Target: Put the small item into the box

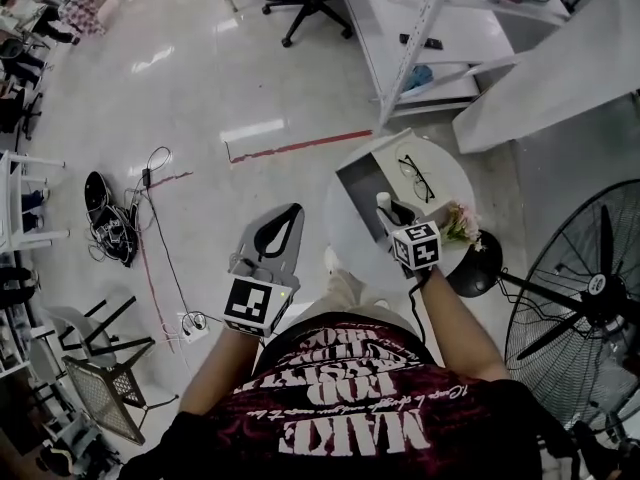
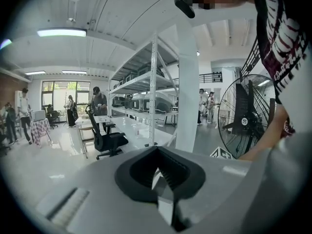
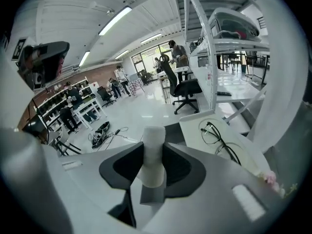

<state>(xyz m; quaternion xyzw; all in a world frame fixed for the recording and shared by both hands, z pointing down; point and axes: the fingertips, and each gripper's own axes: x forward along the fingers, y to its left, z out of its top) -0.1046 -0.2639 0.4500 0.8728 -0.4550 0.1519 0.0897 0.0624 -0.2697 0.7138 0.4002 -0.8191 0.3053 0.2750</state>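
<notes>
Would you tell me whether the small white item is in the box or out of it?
Out: the white item is clamped by the right tool, between its jaws, not inside the open box.

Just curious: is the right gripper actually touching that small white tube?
Touching: the right gripper view shows the right gripper clamped on the white tube.

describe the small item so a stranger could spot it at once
Find the round white table beside the big black fan. Over it, the right gripper clamps a stubby white cylinder; unlike the black-framed glasses and pink flowers, it is plain and held.
</notes>
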